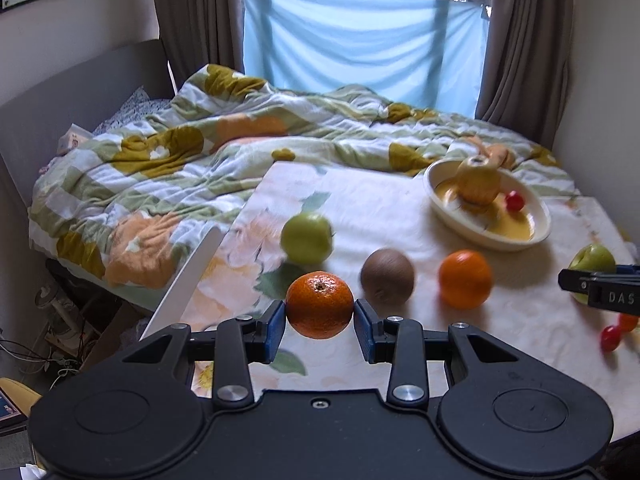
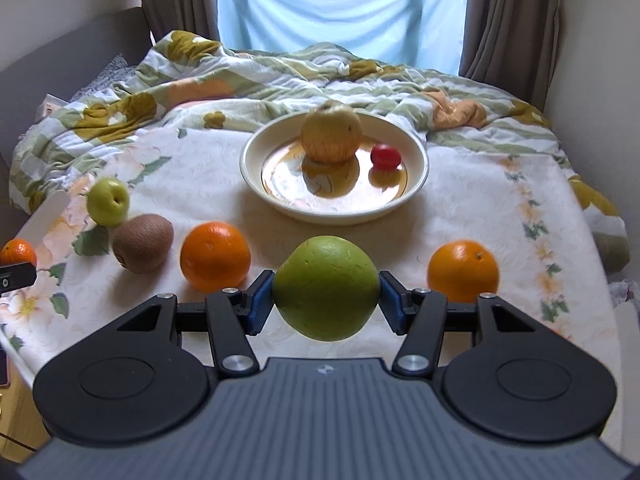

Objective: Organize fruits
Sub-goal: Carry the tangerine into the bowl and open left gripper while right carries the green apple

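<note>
An apple (image 2: 331,133) and tomato (image 2: 385,156) lie in the bowl (image 2: 256,184), behind the kiwi (image 2: 142,242).

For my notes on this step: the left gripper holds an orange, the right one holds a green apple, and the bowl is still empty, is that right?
Not quite: the bowl is not empty. The right wrist view shows a yellowish apple and a small red tomato in it. The left gripper holding the orange and right gripper holding the green apple are correct.

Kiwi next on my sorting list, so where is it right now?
The kiwi lies on the floral cloth, left in the right wrist view, between the small green apple behind-left and an orange to its right.
</note>
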`<state>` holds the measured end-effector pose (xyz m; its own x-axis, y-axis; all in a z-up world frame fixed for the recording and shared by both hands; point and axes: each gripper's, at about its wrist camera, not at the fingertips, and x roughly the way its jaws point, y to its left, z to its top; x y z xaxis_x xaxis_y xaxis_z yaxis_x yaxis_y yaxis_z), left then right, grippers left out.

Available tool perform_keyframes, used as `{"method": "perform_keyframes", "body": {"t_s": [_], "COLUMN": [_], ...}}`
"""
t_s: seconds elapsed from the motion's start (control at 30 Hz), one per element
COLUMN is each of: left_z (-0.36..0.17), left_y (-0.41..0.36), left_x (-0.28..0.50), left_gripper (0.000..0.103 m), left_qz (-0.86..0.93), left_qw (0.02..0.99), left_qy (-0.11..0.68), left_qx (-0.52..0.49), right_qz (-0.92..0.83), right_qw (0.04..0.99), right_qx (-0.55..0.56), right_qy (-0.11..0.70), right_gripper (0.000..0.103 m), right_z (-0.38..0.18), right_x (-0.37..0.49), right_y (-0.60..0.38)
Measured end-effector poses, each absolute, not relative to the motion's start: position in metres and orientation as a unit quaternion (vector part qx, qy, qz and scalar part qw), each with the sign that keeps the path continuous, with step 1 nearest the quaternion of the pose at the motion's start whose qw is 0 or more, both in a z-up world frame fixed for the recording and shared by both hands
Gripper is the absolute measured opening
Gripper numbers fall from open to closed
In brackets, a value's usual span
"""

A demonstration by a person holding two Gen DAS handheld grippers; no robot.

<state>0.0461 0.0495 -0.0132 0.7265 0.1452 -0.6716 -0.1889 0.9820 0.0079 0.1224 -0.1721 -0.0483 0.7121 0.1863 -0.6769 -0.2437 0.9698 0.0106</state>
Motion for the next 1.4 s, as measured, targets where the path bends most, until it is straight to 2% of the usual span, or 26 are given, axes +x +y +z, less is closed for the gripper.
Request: {"method": "perform_keyframes", "body": {"t_s": [0.4, 0.77, 1.07, 1.4], "left_z": [0.041, 0.056, 0.038, -0.012], "left_y": [-0.007, -0.035, -0.044, -0.042], "left_x": [0.058, 0.131, 0.2, 0.27], "left_gripper": [0.041, 0.041, 0.041, 0.041], "left_qz": [0.064, 0.007, -0.025, -0.055], "left_qw": [0.94, 0.946, 0.941, 0.922], "left_qy": [0.333, 0.324, 0.338, 0.383], "left_qx": [-0.032, -0.029, -0.013, 0.018], "right_qz": [0.147, 0.149, 0.132, 0.102], "right_qw": [0.923, 0.927, 0.931, 0.926], "right_qx": [-0.046, -0.058, -0.048, -0.028], "right_qy": [0.352, 0.338, 0.337, 0.362], "right_gripper": [0.07, 0.07, 0.07, 0.071], "right_z": [0.01, 0.038, 0.039, 0.019], "right_x": [0.117, 0.154, 0.196, 0.243], "right_y": [-0.218, -0.243, -0.246, -0.24]}}
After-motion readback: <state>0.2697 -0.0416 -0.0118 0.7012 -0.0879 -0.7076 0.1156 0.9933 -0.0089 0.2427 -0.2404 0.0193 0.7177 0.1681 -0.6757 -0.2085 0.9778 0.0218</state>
